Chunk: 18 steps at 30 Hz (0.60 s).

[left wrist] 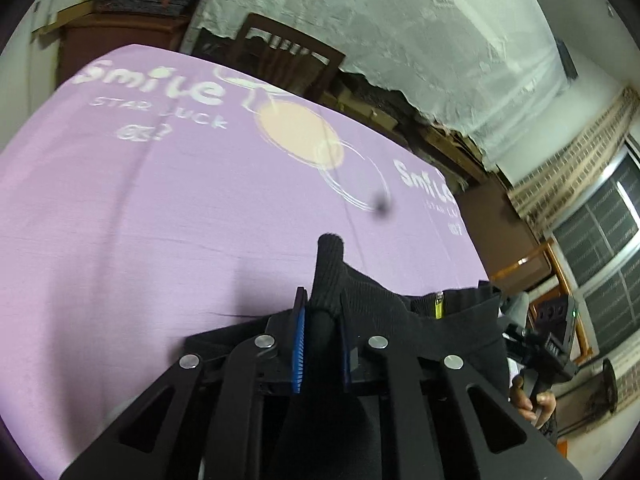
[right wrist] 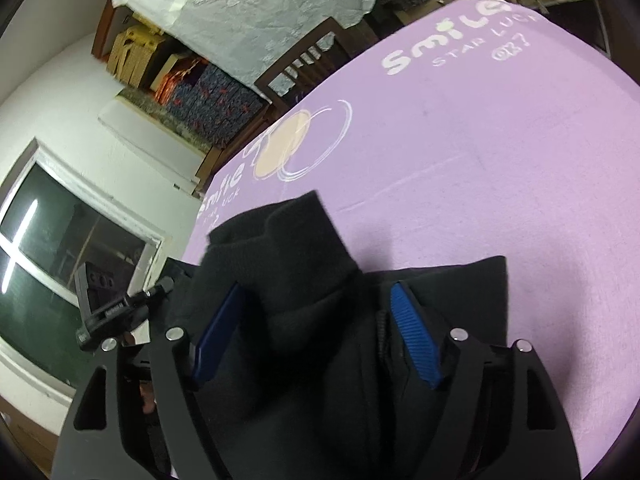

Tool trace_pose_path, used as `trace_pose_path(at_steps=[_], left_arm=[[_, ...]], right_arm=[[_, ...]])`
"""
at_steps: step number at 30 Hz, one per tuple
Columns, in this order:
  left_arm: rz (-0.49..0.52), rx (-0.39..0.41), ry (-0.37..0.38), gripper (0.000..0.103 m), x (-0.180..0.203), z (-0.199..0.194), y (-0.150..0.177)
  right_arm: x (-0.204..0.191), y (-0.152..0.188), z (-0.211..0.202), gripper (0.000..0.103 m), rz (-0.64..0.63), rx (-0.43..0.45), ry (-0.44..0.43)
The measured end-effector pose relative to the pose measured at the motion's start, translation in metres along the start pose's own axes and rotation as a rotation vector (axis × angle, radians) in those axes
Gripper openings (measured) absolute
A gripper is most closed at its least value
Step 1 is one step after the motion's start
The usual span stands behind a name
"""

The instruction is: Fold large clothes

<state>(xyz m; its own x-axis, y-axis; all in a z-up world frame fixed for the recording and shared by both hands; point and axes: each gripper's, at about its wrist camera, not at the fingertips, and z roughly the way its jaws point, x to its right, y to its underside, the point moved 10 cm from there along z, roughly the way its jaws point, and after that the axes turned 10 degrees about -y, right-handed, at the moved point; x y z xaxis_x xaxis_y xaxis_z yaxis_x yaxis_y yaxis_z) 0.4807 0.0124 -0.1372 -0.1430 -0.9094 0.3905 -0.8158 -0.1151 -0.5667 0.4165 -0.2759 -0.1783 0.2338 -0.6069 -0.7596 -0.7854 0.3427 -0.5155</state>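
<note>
Left gripper (left wrist: 322,312) is clenching a ribbed edge of the soft black knit zip-up garment (left wrist: 360,296) above the lilac printed sheet (left wrist: 140,208); right gripper (right wrist: 316,320), jaws spread, is straddling bunched fabric. Limp, light cloth probably handles best from corners.

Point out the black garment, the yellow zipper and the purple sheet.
black garment (right wrist: 296,264): right wrist view, bunched fabric.
yellow zipper (left wrist: 439,307): left wrist view, its teeth.
purple sheet (left wrist: 140,208): left wrist view, bare area.

A lived-in home room: printed lilac bedsheet (left wrist: 160,208), wooden chair (left wrist: 280,56), lace cloth (right wrist: 256,4), stacked boxes (right wrist: 136,56).
</note>
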Motion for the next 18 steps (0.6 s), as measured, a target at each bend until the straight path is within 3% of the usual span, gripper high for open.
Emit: trace_pose_path(at_steps=[6, 10, 11, 13, 15, 18], left_arm=[[-0.019, -0.083, -0.046, 0.014, -0.013, 0.027, 0.015], [-0.02, -0.077, -0.049, 0.016, -0.013, 0.027, 0.015], [-0.024, -0.078, -0.054, 0.016, -0.013, 0.028, 0.015], [-0.026, -0.081, -0.077, 0.017, -0.014, 0.031, 0.016], [-0.035, -0.069, -0.084, 0.013, -0.014, 0.029, 0.016], [-0.009, 0.004, -0.114, 0.012, 0.0, 0.009, 0.004]], right_arm=[[-0.002, 0.017, 0.001, 0.074, -0.074, -0.054, 0.024], [-0.001, 0.014, 0.011, 0.073, -0.088, -0.053, 0.039], [-0.001, 0.014, 0.013, 0.068, -0.097, -0.052, 0.05], [0.002, 0.014, 0.012, 0.021, -0.114, -0.044, 0.097], [0.001, 0.01, 0.003, 0.01, -0.072, -0.002, 0.071], [-0.019, -0.004, -0.024, 0.007, -0.074, 0.09, 0.029]])
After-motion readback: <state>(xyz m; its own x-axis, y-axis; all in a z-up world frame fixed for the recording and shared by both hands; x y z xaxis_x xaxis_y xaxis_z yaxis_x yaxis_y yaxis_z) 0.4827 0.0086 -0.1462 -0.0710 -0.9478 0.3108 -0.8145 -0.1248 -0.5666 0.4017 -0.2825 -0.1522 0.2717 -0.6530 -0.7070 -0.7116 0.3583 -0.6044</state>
